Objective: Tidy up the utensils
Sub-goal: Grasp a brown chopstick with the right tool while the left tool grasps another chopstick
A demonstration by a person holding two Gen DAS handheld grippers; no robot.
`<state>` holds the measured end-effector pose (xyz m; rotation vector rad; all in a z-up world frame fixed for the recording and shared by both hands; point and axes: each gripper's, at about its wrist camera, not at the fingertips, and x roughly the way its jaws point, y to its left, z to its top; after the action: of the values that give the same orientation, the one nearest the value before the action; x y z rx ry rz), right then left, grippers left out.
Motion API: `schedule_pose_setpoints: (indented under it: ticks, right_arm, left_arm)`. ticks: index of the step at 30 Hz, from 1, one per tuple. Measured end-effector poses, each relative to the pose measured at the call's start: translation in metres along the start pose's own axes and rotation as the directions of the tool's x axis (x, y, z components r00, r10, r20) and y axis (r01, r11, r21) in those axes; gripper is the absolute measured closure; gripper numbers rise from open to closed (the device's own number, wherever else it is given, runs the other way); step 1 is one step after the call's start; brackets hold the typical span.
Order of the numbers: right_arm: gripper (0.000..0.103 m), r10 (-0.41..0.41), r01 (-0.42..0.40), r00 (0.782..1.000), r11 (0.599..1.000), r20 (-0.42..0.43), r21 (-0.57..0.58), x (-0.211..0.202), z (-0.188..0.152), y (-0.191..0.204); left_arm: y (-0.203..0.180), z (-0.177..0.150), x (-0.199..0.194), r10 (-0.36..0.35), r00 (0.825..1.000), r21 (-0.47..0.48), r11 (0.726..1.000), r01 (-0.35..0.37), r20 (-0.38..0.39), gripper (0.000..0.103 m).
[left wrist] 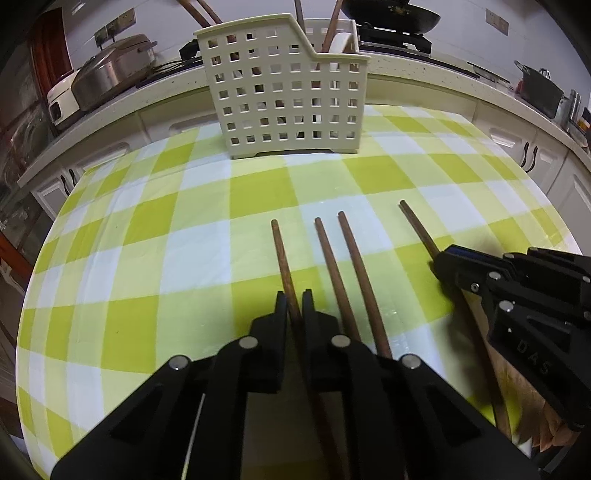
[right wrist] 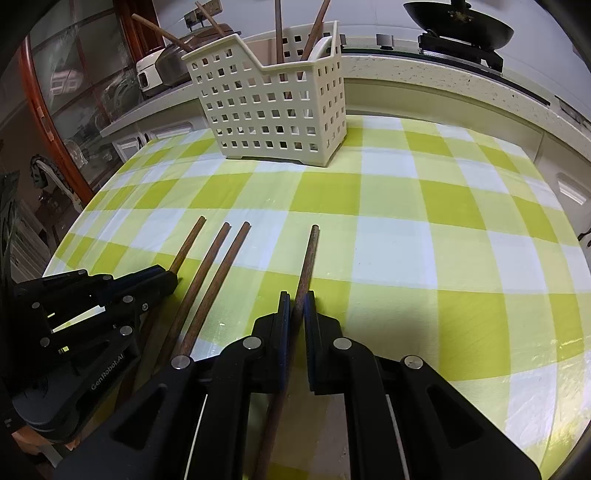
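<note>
Several long brown wooden sticks lie side by side on the green-checked tablecloth (left wrist: 147,229). My left gripper (left wrist: 294,300) is shut on the leftmost stick (left wrist: 279,251); in the right wrist view that gripper (right wrist: 170,276) clamps the same stick (right wrist: 190,240). My right gripper (right wrist: 298,295) is shut on the rightmost stick (right wrist: 310,254), and it enters the left wrist view as the right gripper (left wrist: 439,258) over that stick (left wrist: 415,227). Two loose sticks (left wrist: 338,258) rest between the held ones. A cream perforated utensil basket (left wrist: 288,92) stands at the table's far side with more sticks upright in it.
Behind the table runs a speckled counter (left wrist: 424,70) with a rice cooker (left wrist: 107,74), a black wok (left wrist: 391,14) on a burner and a dark pot (left wrist: 539,88). White cabinet fronts (left wrist: 539,162) sit below. A glass-door cabinet (right wrist: 74,92) stands left.
</note>
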<state>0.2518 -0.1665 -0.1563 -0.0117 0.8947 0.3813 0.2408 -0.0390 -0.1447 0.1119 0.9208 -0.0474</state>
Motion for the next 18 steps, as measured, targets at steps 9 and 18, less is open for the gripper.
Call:
schedule_pose_setpoints:
  ticks: [9, 18]
  right_arm:
    - [0.096, -0.005, 0.005, 1.0, 1.0, 0.002, -0.027, 0.003, 0.003, 0.001]
    - [0.096, 0.061, -0.061, 0.99, 0.998, 0.126, -0.004, -0.032, 0.018, 0.0]
  left_arm:
    - [0.005, 0.0, 0.0, -0.04, 0.999, -0.004, 0.999, 0.04, 0.007, 0.097]
    - [0.015, 0.008, -0.031, -0.088, 0.992, -0.044, 0.995, 0.093, 0.092, 0.097]
